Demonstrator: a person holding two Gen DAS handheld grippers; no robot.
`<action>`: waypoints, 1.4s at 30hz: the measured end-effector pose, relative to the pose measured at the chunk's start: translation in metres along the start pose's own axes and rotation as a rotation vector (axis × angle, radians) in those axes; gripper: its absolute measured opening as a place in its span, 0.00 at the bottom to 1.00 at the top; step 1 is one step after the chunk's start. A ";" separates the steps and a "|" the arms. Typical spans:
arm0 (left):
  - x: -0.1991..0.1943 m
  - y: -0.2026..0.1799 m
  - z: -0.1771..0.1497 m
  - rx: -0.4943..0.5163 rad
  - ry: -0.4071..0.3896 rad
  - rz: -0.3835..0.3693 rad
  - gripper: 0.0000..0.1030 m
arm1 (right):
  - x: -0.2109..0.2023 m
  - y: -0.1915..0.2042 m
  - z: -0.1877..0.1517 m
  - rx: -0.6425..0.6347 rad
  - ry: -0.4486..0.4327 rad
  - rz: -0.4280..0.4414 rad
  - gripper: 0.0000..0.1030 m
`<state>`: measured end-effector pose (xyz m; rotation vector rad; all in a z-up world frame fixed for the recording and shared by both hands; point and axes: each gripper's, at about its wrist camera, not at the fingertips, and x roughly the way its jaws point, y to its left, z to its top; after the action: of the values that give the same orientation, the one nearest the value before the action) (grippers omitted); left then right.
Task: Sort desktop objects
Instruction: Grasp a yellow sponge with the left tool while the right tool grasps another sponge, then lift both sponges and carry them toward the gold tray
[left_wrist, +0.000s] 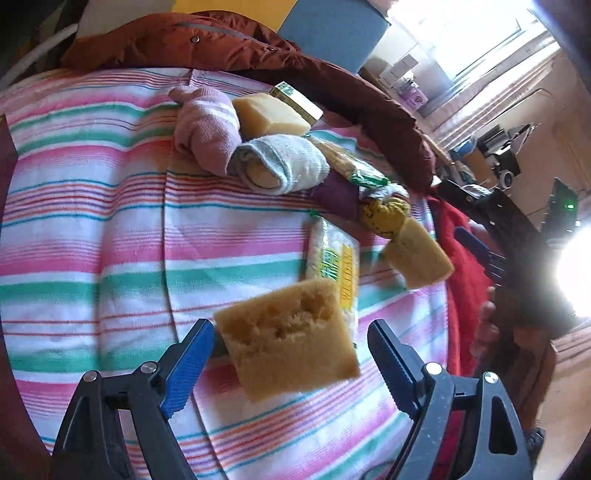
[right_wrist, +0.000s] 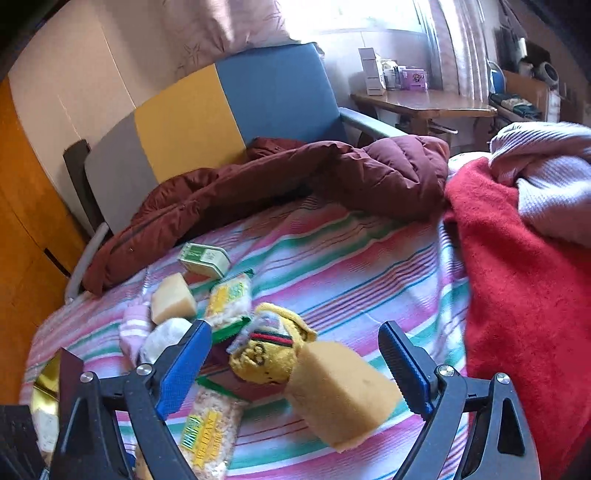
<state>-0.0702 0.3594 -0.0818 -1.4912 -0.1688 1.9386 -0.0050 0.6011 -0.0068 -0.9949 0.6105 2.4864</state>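
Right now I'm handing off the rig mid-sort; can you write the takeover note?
Left gripper: open, a pitted sponge between its fingers, not clamped.
Right gripper: open, a smooth sponge between its fingers, not clamped.
On the striped blanket: a third sponge, green box, two snack packs, yellow sock, pink sock, grey sock, all jumbled together.
Done: no sorted groups visible.
Left: most likely close on the sponges, then separate everything by type.

Right gripper (right_wrist: 295, 363) spread wide around yellow sponge (right_wrist: 341, 393), fingers apart from it
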 end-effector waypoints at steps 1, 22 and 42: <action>0.003 0.000 0.001 -0.005 0.007 0.005 0.84 | 0.000 -0.001 0.000 -0.002 0.007 -0.002 0.89; -0.004 0.005 -0.008 0.138 -0.028 0.052 0.67 | 0.033 0.006 -0.028 -0.276 0.225 -0.129 0.82; -0.055 0.008 -0.031 0.212 -0.120 0.091 0.66 | 0.002 -0.028 -0.022 0.012 0.164 0.133 0.60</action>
<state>-0.0397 0.3127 -0.0513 -1.2644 0.0519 2.0499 0.0199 0.6132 -0.0300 -1.1983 0.7649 2.5275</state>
